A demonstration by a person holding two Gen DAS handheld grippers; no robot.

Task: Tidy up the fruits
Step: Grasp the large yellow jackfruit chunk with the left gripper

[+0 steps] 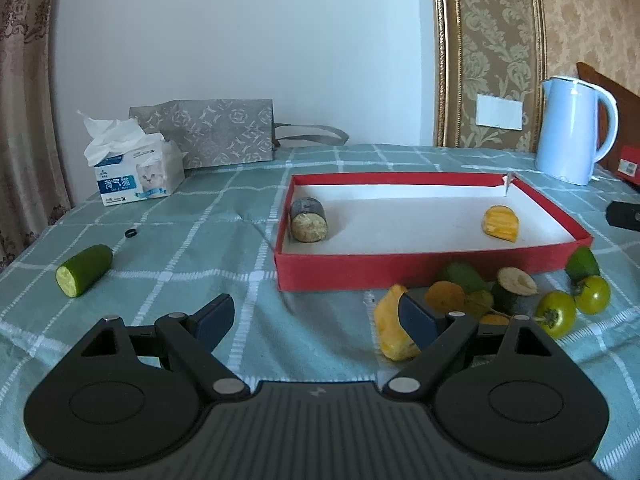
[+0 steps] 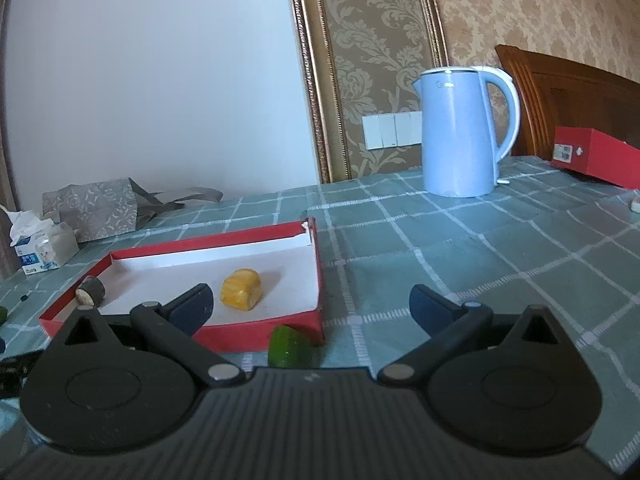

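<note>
A shallow red box (image 1: 400, 270) with a white floor holds a dark round piece (image 1: 308, 220) at its left end and a yellow piece (image 1: 500, 222) at its right. In front of the box lie another yellow piece (image 1: 390, 330), a dark cut piece (image 1: 514, 284), leaves, two green tomatoes (image 1: 558, 312) and a green piece (image 1: 582, 262). A cucumber end (image 1: 84, 270) lies far left. My left gripper (image 1: 316, 316) is open, its right finger against the near yellow piece. My right gripper (image 2: 312, 304) is open above the box's (image 2: 256, 336) near right corner, with a green piece (image 2: 288, 346) just below it.
A blue kettle (image 2: 460, 132) stands at the back right, a second red box (image 2: 592, 156) beyond it. A tissue pack (image 1: 136, 172) and a grey paper bag (image 1: 216, 132) sit at the back left. A small black ring (image 1: 129, 233) lies on the checked cloth.
</note>
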